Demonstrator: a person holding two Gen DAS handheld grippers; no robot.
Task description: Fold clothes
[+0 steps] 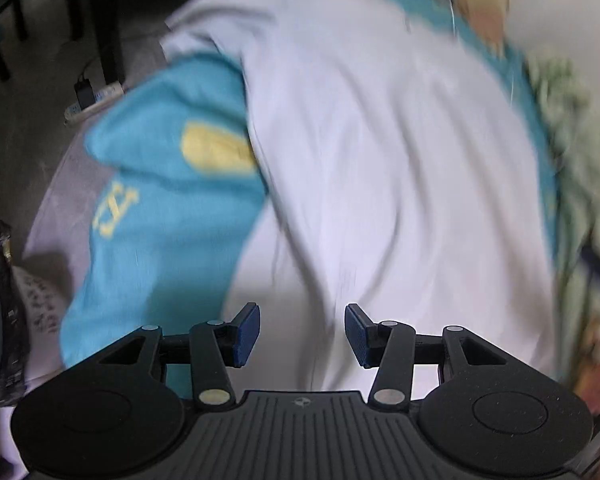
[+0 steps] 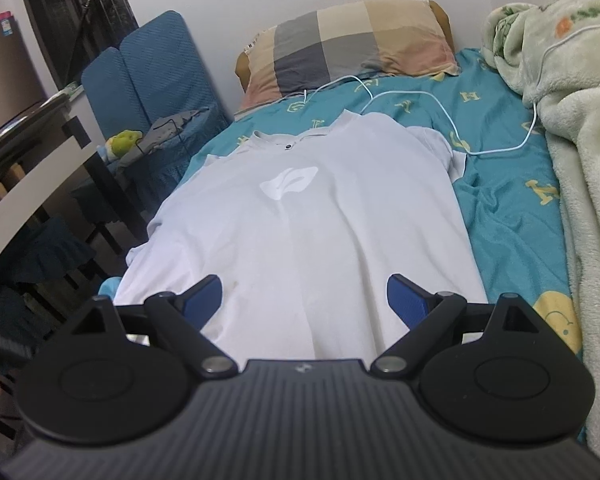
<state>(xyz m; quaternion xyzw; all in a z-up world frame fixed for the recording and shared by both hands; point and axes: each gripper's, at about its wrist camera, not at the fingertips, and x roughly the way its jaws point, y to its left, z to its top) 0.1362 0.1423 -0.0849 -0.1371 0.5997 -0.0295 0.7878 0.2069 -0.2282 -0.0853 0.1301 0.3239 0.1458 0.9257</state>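
Nearest me, my right gripper (image 2: pixel 304 300) hangs over the hem of the shirt (image 2: pixel 300 208), its 2 blue pads spread wide with nothing between them. My left gripper (image 1: pixel 302 334) is also parted and empty, low over the shirt's left side; that view is smeared, so I cannot tell whether its pads touch the cloth.

The shirt lies face up and spread flat on the bed (image 2: pixel 508 208), hem toward me, collar (image 2: pixel 300 136) away. Its left edge runs right along the side of the bed, and the left sleeve (image 2: pixel 140 254) seems to droop over it. The right sleeve (image 2: pixel 440 148) is rumpled on the sheet.

From here I judge the risks like this:
- A pull on the left side could drag the shirt off the edge, since so little bed lies under it there.
- A deep pinch could catch the sheet along with the shirt and lift both.
- Grabbing from the blurred left view, I could miss the edge or take only 1 layer.

Farther out, a white cable (image 2: pixel 420 96) loops across the sheet just past the right sleeve; a fold swung that way could snag it. Beyond sits the pillow (image 2: pixel 356 44), with a blanket (image 2: pixel 572 112) heaped along the right.
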